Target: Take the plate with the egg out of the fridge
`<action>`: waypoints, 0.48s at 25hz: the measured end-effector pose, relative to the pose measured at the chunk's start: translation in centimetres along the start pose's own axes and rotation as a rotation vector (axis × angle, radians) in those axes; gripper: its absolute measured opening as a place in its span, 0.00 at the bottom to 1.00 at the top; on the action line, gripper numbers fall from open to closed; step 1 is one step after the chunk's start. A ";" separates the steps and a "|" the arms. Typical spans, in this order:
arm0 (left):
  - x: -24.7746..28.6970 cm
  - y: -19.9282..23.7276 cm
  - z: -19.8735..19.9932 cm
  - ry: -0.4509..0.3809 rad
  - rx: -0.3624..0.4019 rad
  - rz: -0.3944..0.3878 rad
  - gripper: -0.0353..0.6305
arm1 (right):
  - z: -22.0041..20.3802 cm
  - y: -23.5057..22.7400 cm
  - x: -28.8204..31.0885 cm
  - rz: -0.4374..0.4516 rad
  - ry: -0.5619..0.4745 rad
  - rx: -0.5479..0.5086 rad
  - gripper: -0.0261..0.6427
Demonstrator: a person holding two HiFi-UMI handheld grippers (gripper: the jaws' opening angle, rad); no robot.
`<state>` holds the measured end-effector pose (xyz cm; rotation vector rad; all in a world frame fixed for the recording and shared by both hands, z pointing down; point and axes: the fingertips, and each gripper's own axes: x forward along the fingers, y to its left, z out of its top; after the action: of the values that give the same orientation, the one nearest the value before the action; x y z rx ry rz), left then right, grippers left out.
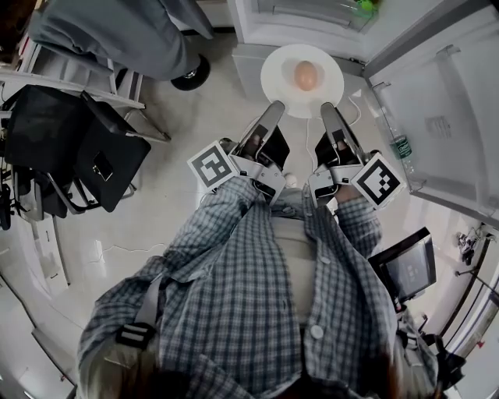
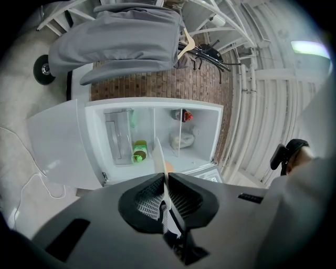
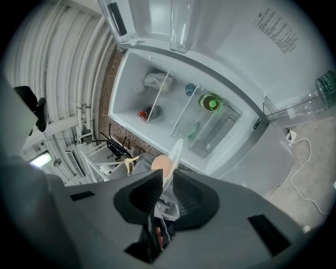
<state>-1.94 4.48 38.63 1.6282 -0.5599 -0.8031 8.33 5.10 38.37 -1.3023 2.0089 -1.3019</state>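
A white plate with a brown egg on it hangs level in front of the open fridge, outside its shelves. My left gripper is shut on the plate's near left rim. My right gripper is shut on the near right rim. In the left gripper view the plate stands edge-on between the jaws of that gripper, with the egg just showing behind it. In the right gripper view the plate and egg rise from the jaws of the right gripper.
The fridge door stands open at the right with a bottle in its rack. A person's grey trouser leg and black shoe are at the upper left. Black bags sit at left, a screen at right.
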 end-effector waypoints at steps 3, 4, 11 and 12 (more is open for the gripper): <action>-0.1 -0.2 -0.2 -0.003 0.000 0.005 0.10 | 0.0 0.2 -0.2 0.006 0.001 -0.006 0.14; -0.1 -0.2 -0.2 -0.003 0.003 0.006 0.10 | 0.0 0.2 -0.2 0.007 0.002 -0.003 0.14; 0.1 0.1 -0.2 0.000 0.002 0.008 0.10 | 0.1 -0.2 -0.2 0.003 0.000 0.004 0.14; 0.1 0.1 -0.2 0.002 0.000 0.008 0.10 | 0.2 -0.1 -0.1 0.008 -0.003 0.001 0.14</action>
<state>-1.71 4.48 38.69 1.6257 -0.5642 -0.7953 8.57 5.09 38.33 -1.2940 2.0089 -1.2968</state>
